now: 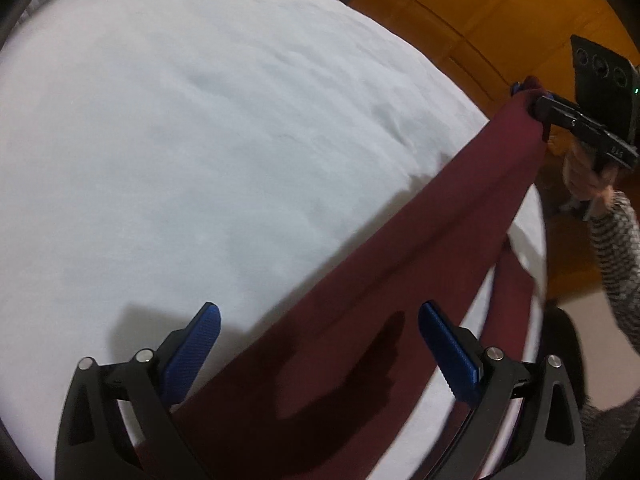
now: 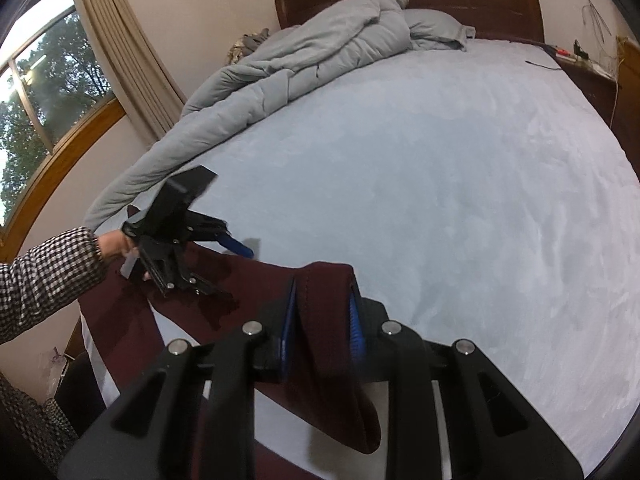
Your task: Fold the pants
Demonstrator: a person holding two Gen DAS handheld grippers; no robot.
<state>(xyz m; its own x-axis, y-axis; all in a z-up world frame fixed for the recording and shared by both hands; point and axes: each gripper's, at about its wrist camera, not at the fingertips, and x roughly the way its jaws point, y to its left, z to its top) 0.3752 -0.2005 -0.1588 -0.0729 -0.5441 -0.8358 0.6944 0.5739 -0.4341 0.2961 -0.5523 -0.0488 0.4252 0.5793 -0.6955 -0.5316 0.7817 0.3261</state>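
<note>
Maroon pants (image 1: 400, 264) stretch from the lower centre to the upper right of the left wrist frame, draped over the near edge of a pale blue bed (image 2: 440, 168). The right claw (image 2: 320, 320) pinches a bunched fold of them; the left claw (image 1: 320, 344) hangs wide apart over the cloth, gripping nothing. The fabric looks soft, light and limp, likely to sag between holds, so hem or waistband edges seem the surest purchase.
</note>
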